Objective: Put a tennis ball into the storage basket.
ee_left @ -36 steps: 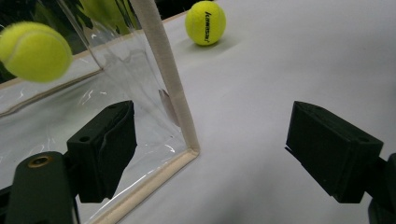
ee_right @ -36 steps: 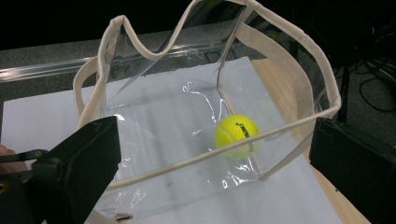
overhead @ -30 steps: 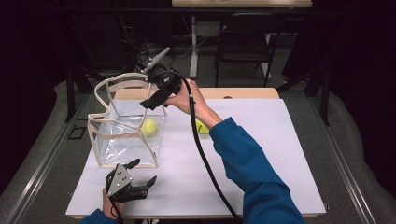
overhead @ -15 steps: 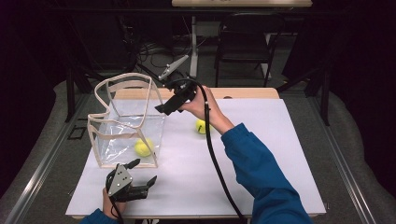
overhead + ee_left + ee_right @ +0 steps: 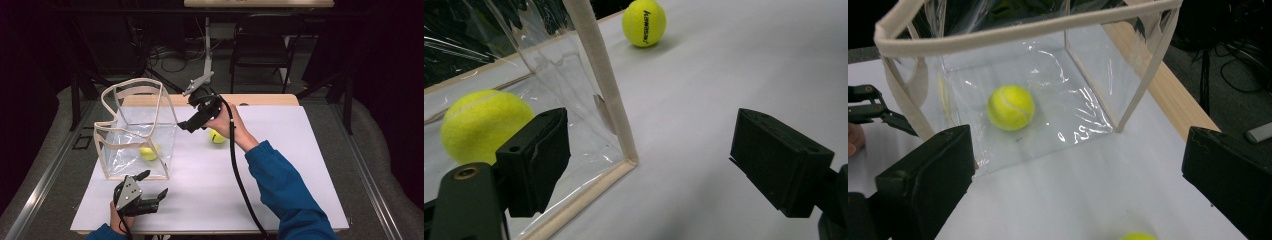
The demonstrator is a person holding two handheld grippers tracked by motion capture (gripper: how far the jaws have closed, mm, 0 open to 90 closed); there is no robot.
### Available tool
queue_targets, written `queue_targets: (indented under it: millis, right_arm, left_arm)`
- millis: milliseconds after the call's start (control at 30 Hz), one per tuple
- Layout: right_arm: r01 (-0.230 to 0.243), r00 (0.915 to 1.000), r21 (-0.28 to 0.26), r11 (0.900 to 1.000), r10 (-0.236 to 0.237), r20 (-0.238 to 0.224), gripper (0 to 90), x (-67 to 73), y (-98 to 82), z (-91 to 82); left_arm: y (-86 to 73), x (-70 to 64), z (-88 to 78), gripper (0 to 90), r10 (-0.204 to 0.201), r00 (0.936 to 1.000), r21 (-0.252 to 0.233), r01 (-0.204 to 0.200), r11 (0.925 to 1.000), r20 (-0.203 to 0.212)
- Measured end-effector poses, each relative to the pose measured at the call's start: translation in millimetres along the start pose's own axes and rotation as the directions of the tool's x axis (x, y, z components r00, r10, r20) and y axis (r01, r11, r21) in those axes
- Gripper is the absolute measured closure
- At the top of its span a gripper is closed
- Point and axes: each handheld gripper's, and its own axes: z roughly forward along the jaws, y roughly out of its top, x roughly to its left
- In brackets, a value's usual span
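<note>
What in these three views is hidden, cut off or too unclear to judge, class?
- Second tennis ball: cut off by the bottom edge in the right gripper view.
- Right gripper: in the high view the hand covers its body.
- Clear bag: its top is cropped in the left gripper view.

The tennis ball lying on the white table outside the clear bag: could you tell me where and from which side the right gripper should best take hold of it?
Grip the loose tennis ball across its middle, coming straight down from above. It is round and lies free on the table, apart from the clear bag, so any pair of opposite sides should serve. The right gripper hangs open close beside it.
</note>
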Motion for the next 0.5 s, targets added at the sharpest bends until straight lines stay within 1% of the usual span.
queue_targets:
  millis: [200,300,500]
  right_arm:
    - [-0.01,0.9999,0.005,1.0,0.01,-0.001,0.0,1.1,-12.5,1.5]
    - [-0.007,1.0,0.006,1.0,0.007,0.001,0.0,1.7,-18.7,2.1]
    - [-0.023,0.9997,0.017,1.0,0.023,0.009,0.0,1.7,-34.4,2.8]
  left_arm:
    - [0.2,-0.3,-0.4,16.0,0.002,1.0,-0.001,-0.002,1.0,-0.001]
    - [0.2,-0.3,-0.3,16.0,0.004,1.0,0.002,-0.004,1.0,-0.002]
    - [0.3,-0.7,-0.8,16.0,0.006,1.0,0.003,-0.006,1.0,-0.003]
